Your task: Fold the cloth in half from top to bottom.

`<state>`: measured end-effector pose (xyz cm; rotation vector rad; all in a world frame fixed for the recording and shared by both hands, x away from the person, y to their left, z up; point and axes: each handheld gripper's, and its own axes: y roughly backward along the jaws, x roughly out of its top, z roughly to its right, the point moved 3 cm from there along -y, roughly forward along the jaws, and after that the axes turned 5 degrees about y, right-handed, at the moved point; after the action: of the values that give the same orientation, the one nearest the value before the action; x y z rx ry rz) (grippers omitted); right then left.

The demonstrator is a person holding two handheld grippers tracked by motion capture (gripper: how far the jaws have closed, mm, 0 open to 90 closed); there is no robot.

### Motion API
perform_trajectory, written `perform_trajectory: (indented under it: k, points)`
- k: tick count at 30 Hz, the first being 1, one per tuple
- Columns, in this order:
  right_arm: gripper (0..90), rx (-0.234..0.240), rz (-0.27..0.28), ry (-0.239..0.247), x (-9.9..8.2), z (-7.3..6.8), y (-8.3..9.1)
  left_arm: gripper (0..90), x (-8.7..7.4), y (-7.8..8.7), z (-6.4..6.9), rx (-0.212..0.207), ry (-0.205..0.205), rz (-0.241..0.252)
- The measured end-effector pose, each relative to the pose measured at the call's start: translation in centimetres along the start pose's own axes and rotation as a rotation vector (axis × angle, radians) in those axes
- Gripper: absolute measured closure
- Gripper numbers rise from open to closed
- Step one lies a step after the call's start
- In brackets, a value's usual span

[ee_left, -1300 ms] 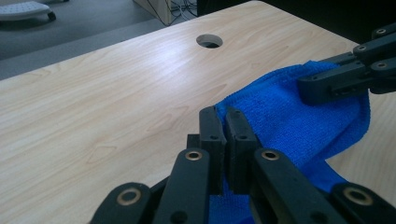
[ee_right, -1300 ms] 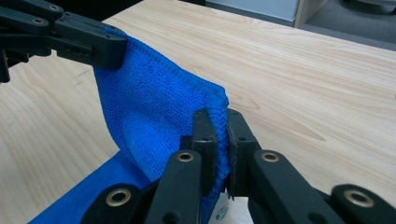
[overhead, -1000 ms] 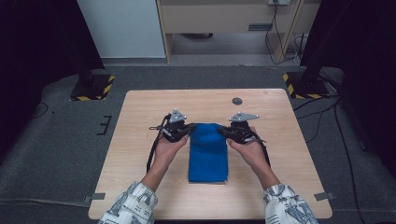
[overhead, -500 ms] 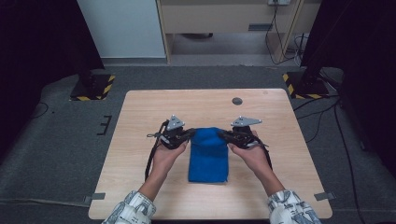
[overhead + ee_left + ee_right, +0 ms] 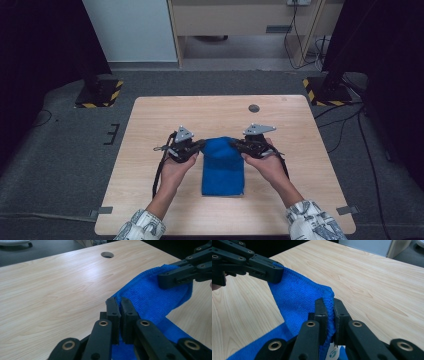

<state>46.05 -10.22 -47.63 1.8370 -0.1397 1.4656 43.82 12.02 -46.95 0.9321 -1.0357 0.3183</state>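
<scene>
Sitting mid-table [image 5: 150, 120] is a blue cloth [image 5: 223, 170], near end flat, far edge lifted off the wood. Left tool [image 5: 201, 145] and right tool [image 5: 235, 144] are each pinched tight on a far corner.

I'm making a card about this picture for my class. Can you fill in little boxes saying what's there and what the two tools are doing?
Thing: blue cloth
Where: on the wooden table, far edge lifted
Left tool: shut on the cloth's far left corner
Right tool: shut on the cloth's far right corner
Also on table: a small round hole near the far edge
</scene>
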Motion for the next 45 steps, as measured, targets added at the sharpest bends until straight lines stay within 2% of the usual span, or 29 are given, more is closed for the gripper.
perform_trajectory:
  k: [5, 7, 13, 22, 25, 30, 37, 40, 43, 45]
  points:
    - [83.5, -0.013, -0.008, -0.006, -1.2, 0.6, 0.8, 86.3, -0.2, -0.6, 1.0, -0.019, -0.026, -0.007]
    - [82.8, -0.012, -0.009, -0.007, -1.6, 0.6, 0.9, 86.3, -0.4, -0.6, 1.1, -0.025, -0.024, -0.005]
    - [82.0, -0.003, -0.023, 0.034, -2.4, -0.4, 0.9, 86.3, -1.2, -0.5, 1.2, -0.042, -0.011, -0.011]
    - [78.7, 0.007, -0.006, 0.014, -3.3, -1.0, 1.3, 86.2, -2.4, -0.1, 1.7, -0.054, -0.014, -0.027]
    - [70.9, 0.012, -0.011, 0.003, -3.7, -1.1, 1.5, 86.3, -2.7, -0.1, 2.1, -0.061, -0.015, -0.033]
    - [80.8, 0.025, -0.019, 0.01, -4.5, -1.2, 1.6, 86.3, -2.9, 0.0, 2.3, -0.068, -0.017, -0.036]
    - [83.3, 0.033, -0.004, 0.006, -4.8, -1.4, 1.8, 84.8, -3.9, 0.7, 2.4, -0.07, -0.02, -0.044]
    - [84.1, 0.041, -0.009, 0.019, -4.9, -1.8, 1.7, 75.8, -4.2, 0.8, 2.1, -0.057, -0.011, -0.042]
    - [84.4, 0.047, -0.011, 0.027, -5.0, -2.1, 1.7, 56.9, -4.1, 1.0, 1.7, -0.065, 0.017, -0.016]
    - [84.4, 0.05, -0.013, 0.036, -5.1, -2.2, 1.7, 47.0, -3.7, 1.5, 1.5, -0.077, 0.043, 0.024]
